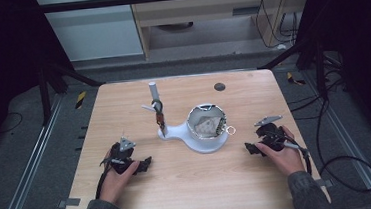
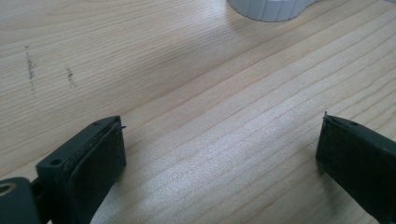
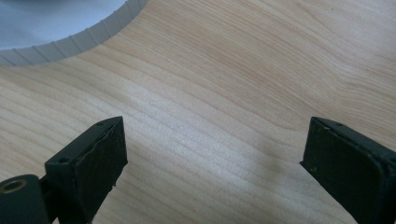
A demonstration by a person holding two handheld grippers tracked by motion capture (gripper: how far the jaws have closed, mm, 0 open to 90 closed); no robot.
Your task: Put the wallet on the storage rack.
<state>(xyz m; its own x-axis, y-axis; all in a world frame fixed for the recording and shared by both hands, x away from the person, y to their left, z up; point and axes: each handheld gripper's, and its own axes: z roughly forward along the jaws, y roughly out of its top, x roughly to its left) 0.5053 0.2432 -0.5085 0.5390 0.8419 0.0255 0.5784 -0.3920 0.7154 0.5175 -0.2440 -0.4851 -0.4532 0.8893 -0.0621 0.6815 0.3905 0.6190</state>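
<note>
I rest my left gripper [image 1: 145, 163] and right gripper [image 1: 249, 148] on the wooden table [image 1: 190, 184], jaws spread wide and empty, flanking the white stand [image 1: 196, 139] between them so either hand can reach its bowl [image 1: 206, 121].

One wooden table [image 1: 190, 184]. One white stand [image 1: 176, 133] with one bowl [image 1: 206, 123] and one upright post [image 1: 153, 93]. One small ring [image 1: 231, 130] right of the bowl. One dark disc [image 1: 219, 87] far. Two grippers: left gripper [image 1: 145, 163], right gripper [image 1: 249, 147].
</note>
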